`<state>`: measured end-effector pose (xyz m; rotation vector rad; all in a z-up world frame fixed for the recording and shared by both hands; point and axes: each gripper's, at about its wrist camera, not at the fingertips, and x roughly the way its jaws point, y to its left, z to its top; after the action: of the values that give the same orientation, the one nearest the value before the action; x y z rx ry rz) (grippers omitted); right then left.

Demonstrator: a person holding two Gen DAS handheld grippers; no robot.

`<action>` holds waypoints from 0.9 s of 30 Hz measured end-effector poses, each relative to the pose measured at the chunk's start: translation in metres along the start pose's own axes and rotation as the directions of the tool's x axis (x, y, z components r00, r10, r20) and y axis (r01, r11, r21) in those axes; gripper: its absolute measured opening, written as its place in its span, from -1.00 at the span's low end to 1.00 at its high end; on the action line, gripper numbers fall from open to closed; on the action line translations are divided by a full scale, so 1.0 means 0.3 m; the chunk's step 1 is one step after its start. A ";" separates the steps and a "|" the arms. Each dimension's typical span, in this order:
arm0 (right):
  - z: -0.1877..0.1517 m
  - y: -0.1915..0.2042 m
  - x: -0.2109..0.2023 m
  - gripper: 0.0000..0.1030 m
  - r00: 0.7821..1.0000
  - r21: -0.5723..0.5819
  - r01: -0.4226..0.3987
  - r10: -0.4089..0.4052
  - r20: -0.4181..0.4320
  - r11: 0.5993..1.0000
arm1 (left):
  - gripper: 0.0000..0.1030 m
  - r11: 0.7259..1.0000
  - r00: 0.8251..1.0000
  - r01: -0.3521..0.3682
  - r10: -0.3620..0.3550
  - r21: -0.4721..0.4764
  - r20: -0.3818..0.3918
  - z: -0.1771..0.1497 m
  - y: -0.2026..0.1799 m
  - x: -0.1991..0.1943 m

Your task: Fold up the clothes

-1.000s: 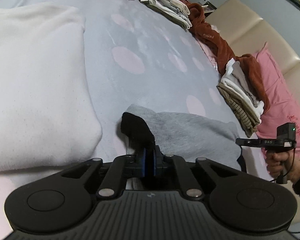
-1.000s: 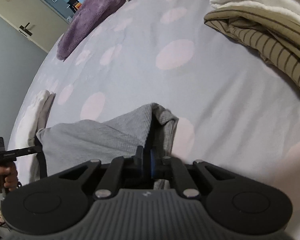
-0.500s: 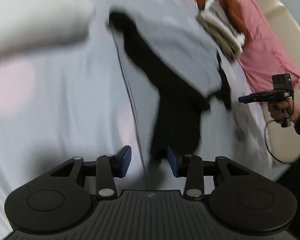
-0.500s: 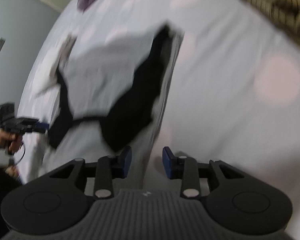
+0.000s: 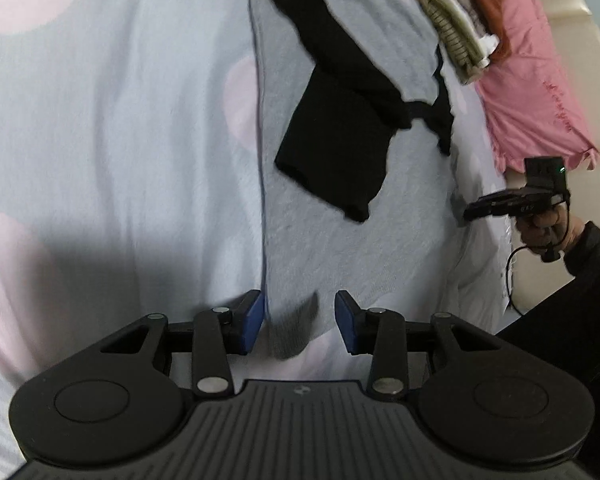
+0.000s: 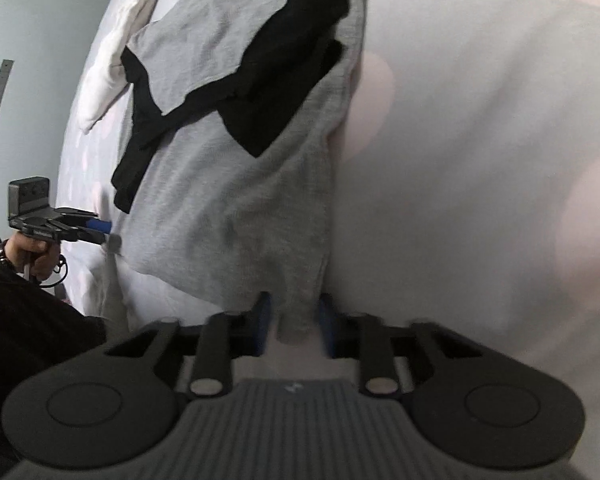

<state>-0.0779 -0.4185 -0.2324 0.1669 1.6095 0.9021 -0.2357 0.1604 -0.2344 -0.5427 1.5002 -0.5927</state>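
Observation:
A grey shirt with black sleeves [image 5: 332, 216] lies on the bed, its upper part folded down over the body; it also shows in the right wrist view [image 6: 236, 184]. My left gripper [image 5: 300, 322] is open at the shirt's near left hem corner, jaws either side of the cloth. My right gripper [image 6: 294, 320] is open at the near right hem corner, a tab of grey cloth between the jaws. Each gripper shows in the other's view, the right [image 5: 476, 210] and the left [image 6: 108, 236], both at the hem.
The bedsheet [image 5: 120, 140] is pale lavender with pink spots. A stack of folded clothes [image 5: 452, 28] and a pink pillow [image 5: 532, 92] lie beyond the shirt on the right. A white folded garment [image 6: 112, 60] lies on the left. The bed edge is near me.
A second ago both grippers were shut on the shirt's folded top edge. They let go, opened, and drew back to the near hem corners; the folded part now lies flat.

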 end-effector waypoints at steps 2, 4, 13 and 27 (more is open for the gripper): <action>0.005 0.003 0.000 -0.72 1.000 -0.003 -0.002 0.002 -0.007 1.000 | -0.36 0.999 1.000 0.016 -0.016 -0.030 -0.017 -0.010 0.012 0.009; 0.008 0.003 -0.006 -0.77 1.000 -0.004 -0.007 0.007 -0.006 1.000 | -0.66 0.998 0.999 0.023 -0.025 -0.058 -0.031 -0.018 0.026 0.018; 0.034 -0.007 -0.123 -0.85 0.992 0.027 -0.108 0.106 0.069 0.994 | -0.94 0.948 0.969 0.241 -0.248 -0.208 -0.010 0.003 0.090 -0.025; 0.422 -0.089 -0.356 -0.85 0.925 0.074 -0.224 0.188 0.331 0.972 | -0.94 0.787 0.776 0.566 -0.410 -0.245 0.478 0.380 0.214 -0.256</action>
<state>0.0733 -0.4398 -0.1629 0.5442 1.3506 0.8933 -0.1190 0.2558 -0.2187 -1.3202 1.0620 -0.5508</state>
